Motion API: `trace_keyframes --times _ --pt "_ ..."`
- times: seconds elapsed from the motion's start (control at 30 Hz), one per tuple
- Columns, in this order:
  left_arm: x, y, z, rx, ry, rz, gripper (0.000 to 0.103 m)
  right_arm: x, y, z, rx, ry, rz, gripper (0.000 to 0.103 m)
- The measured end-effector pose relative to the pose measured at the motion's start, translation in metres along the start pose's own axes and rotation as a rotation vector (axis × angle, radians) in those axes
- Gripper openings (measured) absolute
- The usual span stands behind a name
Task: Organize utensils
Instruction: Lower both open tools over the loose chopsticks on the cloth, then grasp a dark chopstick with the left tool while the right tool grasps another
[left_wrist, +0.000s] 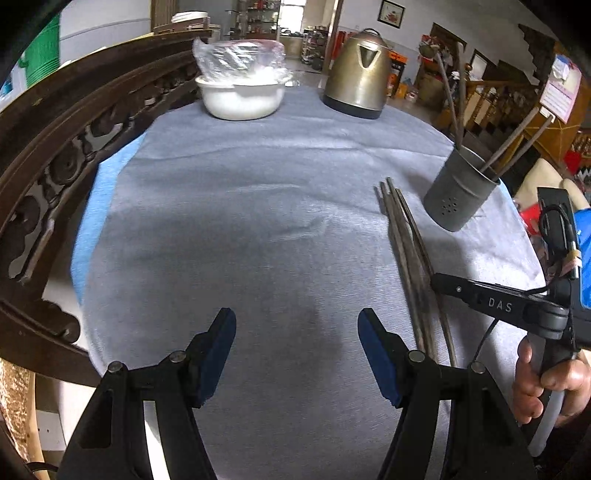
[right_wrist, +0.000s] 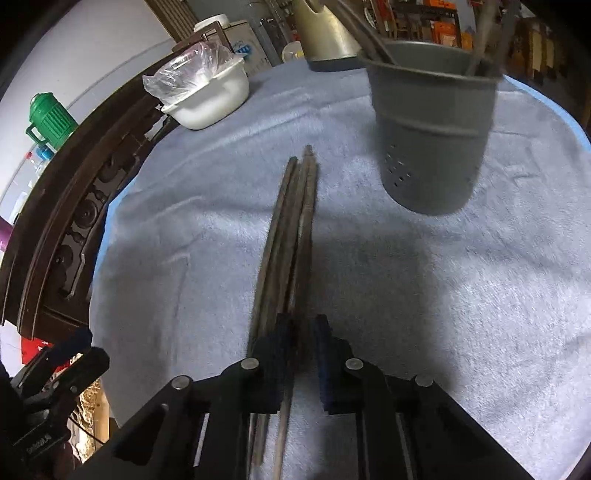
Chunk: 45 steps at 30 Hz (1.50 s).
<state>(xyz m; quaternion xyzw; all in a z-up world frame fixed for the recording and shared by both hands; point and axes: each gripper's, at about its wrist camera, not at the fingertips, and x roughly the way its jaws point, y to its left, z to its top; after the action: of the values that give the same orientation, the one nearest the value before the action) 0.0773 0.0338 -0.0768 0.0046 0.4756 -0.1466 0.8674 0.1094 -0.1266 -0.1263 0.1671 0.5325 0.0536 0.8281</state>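
Several dark chopsticks (left_wrist: 406, 251) lie together on the grey-blue cloth (left_wrist: 258, 221), right of centre. A grey perforated metal holder (left_wrist: 460, 192) stands just beyond them with other chopsticks in it. My right gripper (right_wrist: 301, 332) is closed down around the near part of the chopsticks (right_wrist: 291, 229), with the holder (right_wrist: 432, 140) ahead and to the right; its black finger (left_wrist: 480, 295) shows in the left wrist view beside the bundle. My left gripper (left_wrist: 297, 343) is open and empty, low over bare cloth left of the chopsticks.
A white bowl (left_wrist: 242, 99) holding a clear plastic bag and a metal kettle (left_wrist: 360, 74) stand at the far edge. A carved dark wooden chair back (left_wrist: 55, 155) curves along the left side. A green jug (right_wrist: 50, 118) sits beyond it.
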Motion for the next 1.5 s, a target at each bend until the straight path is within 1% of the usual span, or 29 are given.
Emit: trace_keyframes --times 0.07,0.13,0.2,0.23,0.27,0.33,0.47,0.77,0.9,1.0,1.07,1.27,1.33,1.5 --pt "0.005 -0.008 0.004 0.019 -0.002 -0.008 0.069 -0.005 -0.008 -0.002 0.016 -0.009 -0.003 0.015" --pt "0.013 -0.016 0.011 0.027 0.007 -0.031 0.069 -0.011 -0.019 -0.001 0.053 -0.019 0.026 0.015" --pt "0.023 -0.024 0.02 0.031 0.01 -0.076 0.069 -0.016 -0.023 0.001 0.066 -0.037 0.028 0.015" --pt "0.029 -0.028 0.024 0.037 0.014 -0.083 0.069 -0.019 -0.026 0.002 0.075 -0.047 0.047 0.015" --pt "0.035 -0.031 0.028 0.042 0.023 -0.086 0.069 -0.023 -0.028 0.002 0.082 -0.057 0.068 0.016" --pt "0.05 -0.04 0.035 0.048 0.044 -0.123 0.069 -0.027 -0.031 0.003 0.082 -0.077 0.089 0.016" --pt "0.071 -0.051 0.044 0.053 0.094 -0.154 0.069 -0.033 -0.039 0.001 0.083 -0.093 0.099 0.016" --pt "0.098 -0.058 0.058 0.059 0.143 -0.097 0.069 -0.036 -0.053 0.002 0.106 -0.108 0.137 0.016" --pt "0.102 -0.062 0.065 0.071 0.143 -0.093 0.069 -0.034 -0.057 0.002 0.114 -0.105 0.143 0.016" --pt "0.107 -0.064 0.069 0.085 0.142 -0.072 0.069 -0.035 -0.062 0.001 0.125 -0.106 0.149 0.016" --pt "0.107 -0.065 0.07 0.077 0.141 -0.077 0.069 -0.037 -0.064 0.001 0.129 -0.109 0.152 0.016" --pt "0.115 -0.066 0.079 0.08 0.14 -0.066 0.069 -0.034 -0.064 0.002 0.131 -0.109 0.154 0.016" --pt "0.114 -0.067 0.079 0.087 0.139 -0.056 0.072 -0.033 -0.062 0.001 0.126 -0.106 0.156 0.016" --pt "0.109 -0.06 0.075 0.074 0.151 -0.049 0.07 -0.029 -0.054 0.002 0.104 -0.093 0.166 0.016"
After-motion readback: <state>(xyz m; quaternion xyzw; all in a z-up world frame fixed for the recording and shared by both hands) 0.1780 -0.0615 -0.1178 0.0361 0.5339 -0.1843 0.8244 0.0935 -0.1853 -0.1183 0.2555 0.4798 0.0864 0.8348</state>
